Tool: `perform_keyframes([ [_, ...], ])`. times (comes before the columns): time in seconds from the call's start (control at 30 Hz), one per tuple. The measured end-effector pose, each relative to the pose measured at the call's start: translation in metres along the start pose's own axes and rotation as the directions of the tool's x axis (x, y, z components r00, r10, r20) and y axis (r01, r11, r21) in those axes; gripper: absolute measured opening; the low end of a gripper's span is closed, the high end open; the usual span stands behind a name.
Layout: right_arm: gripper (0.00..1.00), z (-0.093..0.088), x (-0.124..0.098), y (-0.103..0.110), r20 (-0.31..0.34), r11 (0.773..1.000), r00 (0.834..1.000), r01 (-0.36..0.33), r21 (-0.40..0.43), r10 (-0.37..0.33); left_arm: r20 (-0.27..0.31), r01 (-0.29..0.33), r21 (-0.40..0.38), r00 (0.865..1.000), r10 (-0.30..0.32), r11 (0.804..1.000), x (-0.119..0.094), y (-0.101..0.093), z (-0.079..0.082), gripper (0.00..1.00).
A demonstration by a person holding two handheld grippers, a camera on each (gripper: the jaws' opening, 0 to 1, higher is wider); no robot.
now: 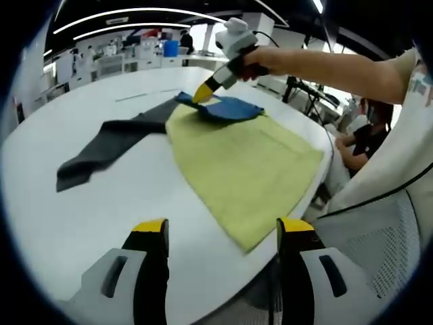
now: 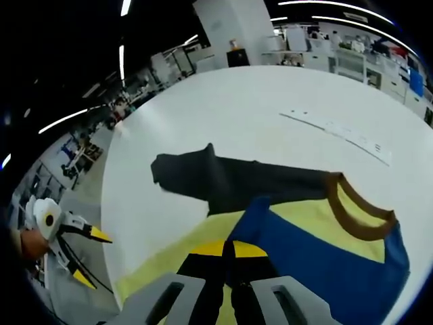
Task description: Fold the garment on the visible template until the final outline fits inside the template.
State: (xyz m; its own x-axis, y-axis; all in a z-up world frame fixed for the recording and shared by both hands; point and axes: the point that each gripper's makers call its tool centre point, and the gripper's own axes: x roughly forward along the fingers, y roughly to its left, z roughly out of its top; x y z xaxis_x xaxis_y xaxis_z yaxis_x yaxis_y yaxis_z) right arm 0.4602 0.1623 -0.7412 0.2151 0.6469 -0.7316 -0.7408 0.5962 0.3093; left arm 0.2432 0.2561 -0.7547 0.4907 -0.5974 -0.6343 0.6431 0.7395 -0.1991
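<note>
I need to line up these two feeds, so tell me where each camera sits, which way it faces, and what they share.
Left gripper view: rides the left gripper, jaws open, looking across the white table at the yellow garment; the person's arm brings in the right gripper.
Right gripper view: rides the right gripper, jaws closed low over the garment, facing its dark sleeve; the left gripper shows at lower left.
Shared: garment, dark sleeve, table, and each other's gripper.

The left gripper view is looking from the near edge across the round white bench [image 1: 101, 223], well back. The right gripper view is sitting close over the yellow, blue and dark-sleeved garment [image 2: 318, 237], facing back; both are sharing it.
</note>
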Motion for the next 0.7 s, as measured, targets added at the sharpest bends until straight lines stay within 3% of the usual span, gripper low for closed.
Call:
perform_keyframes([
  [0.37,0.0,0.005,-0.003,0.004,0.054,0.999,0.998,-0.018,-0.042,0.02,0.011,-0.01,0.003,1.0,0.01,1.0,-0.004,0.0,0.003,0.62],
  [0.53,0.31,0.007,-0.007,-0.005,0.097,0.998,0.995,0.03,-0.052,-0.025,0.012,-0.014,0.004,1.0,0.014,1.0,-0.004,0.0,0.003,0.63],
  [0.7,0.48,-0.001,-0.013,-0.012,0.112,0.995,0.992,0.065,-0.07,-0.056,0.015,-0.013,0.005,1.0,0.013,1.0,-0.004,0.0,0.003,0.63],
])
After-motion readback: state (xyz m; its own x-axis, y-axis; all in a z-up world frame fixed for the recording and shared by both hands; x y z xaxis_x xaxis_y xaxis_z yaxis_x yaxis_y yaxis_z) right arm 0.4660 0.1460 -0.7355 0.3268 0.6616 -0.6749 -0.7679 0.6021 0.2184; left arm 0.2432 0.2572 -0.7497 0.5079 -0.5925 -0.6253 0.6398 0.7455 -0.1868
